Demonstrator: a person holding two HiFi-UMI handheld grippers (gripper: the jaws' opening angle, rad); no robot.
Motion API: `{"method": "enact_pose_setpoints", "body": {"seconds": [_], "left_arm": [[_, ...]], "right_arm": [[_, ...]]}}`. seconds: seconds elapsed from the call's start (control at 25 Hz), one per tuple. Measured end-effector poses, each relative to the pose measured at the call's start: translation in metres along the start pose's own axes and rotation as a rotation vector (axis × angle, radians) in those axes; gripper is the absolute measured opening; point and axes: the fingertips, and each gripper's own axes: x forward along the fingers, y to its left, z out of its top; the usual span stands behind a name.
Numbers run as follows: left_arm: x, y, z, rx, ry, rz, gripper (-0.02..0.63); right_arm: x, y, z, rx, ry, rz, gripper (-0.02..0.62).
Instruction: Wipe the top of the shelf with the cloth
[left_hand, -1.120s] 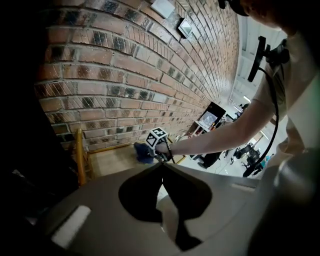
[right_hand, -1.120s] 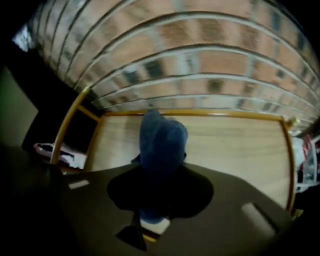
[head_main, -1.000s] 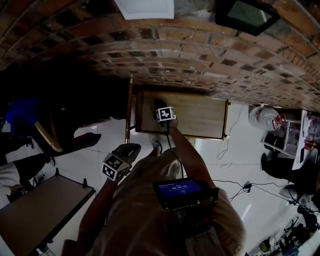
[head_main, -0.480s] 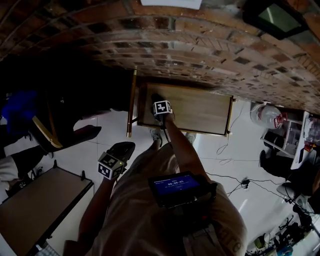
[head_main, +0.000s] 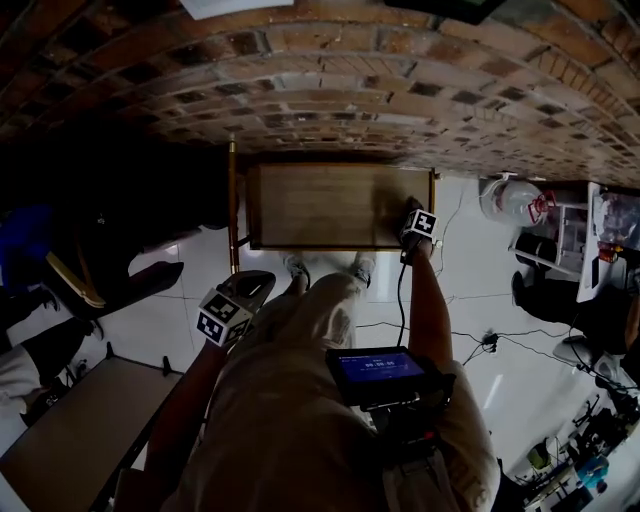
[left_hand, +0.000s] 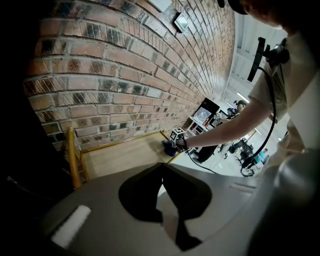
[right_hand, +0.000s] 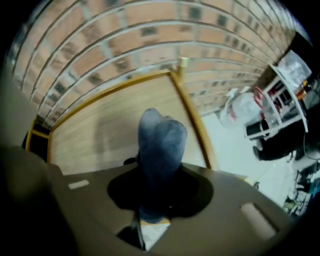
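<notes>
We judge the one blue cloth (right_hand: 161, 145) soft, light and limp, best pinched by a bunched end; the right tongs (head_main: 411, 214) grip it so, its free end at the right end of the single wooden shelf (head_main: 320, 205); the left tongs (left_hand: 162, 166) hang closed, empty, well apart.

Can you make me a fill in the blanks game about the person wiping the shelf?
1. The cloth in the right hand-held gripper is the colour ____.
2. The wall behind the shelf is made of ____.
3. The left hand-held gripper is shut and holds ____.

Missing words: blue; bricks; nothing.
</notes>
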Motion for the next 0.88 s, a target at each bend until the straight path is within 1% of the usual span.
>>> {"method": "enact_pose_setpoints", "body": {"seconds": [0.04, 0.12, 0.2, 0.24, 0.28, 0.32, 0.4, 0.44, 0.56, 0.64, 0.68, 0.72, 0.8, 0.88], "left_arm": [[0.001, -0.001, -0.001, 0.004, 0.005, -0.003, 0.000], [0.001, -0.002, -0.007, 0.008, 0.013, -0.006, 0.000], [-0.001, -0.004, -0.011, 0.009, 0.017, -0.009, 0.000], [-0.003, -0.005, -0.013, 0.009, 0.017, -0.009, 0.000], [-0.005, -0.006, -0.014, 0.009, 0.016, -0.009, 0.000], [-0.008, -0.005, -0.015, 0.009, 0.014, -0.006, 0.000], [-0.015, -0.001, -0.019, 0.002, 0.008, 0.002, 0.000], [-0.019, 0.001, -0.021, -0.003, 0.006, 0.008, 0.000], [-0.029, 0.008, -0.029, -0.017, -0.002, 0.029, 0.000], [-0.036, 0.012, -0.032, -0.030, -0.014, 0.044, 0.000], [-0.039, 0.013, -0.034, -0.038, -0.020, 0.050, 0.000], [-0.042, 0.014, -0.037, -0.047, -0.025, 0.057, 0.000], [-0.049, 0.018, -0.045, -0.066, -0.024, 0.077, 0.000], [-0.055, 0.024, -0.054, -0.084, -0.022, 0.096, 0.000]], "right_arm": [[0.003, -0.017, -0.002, 0.031, 0.009, -0.015, 0.100], [0.004, -0.034, -0.004, 0.071, 0.018, -0.050, 0.100], [0.001, -0.031, -0.001, 0.104, -0.005, -0.081, 0.100], [-0.002, -0.019, 0.003, 0.115, -0.035, -0.070, 0.100], [-0.008, 0.003, 0.008, 0.116, -0.073, -0.027, 0.100], [-0.014, 0.034, 0.014, 0.101, -0.117, 0.042, 0.100], [-0.029, 0.117, 0.020, 0.009, -0.191, 0.196, 0.100], [-0.036, 0.162, 0.013, -0.053, -0.186, 0.266, 0.100], [-0.046, 0.295, -0.037, -0.244, -0.092, 0.444, 0.100], [-0.050, 0.376, -0.065, -0.358, -0.073, 0.559, 0.100], [-0.049, 0.408, -0.078, -0.413, -0.064, 0.590, 0.100], [-0.044, 0.429, -0.093, -0.463, -0.032, 0.588, 0.100], [-0.027, 0.448, -0.126, -0.541, 0.074, 0.518, 0.100], [-0.012, 0.461, -0.144, -0.586, 0.131, 0.475, 0.100]]}}
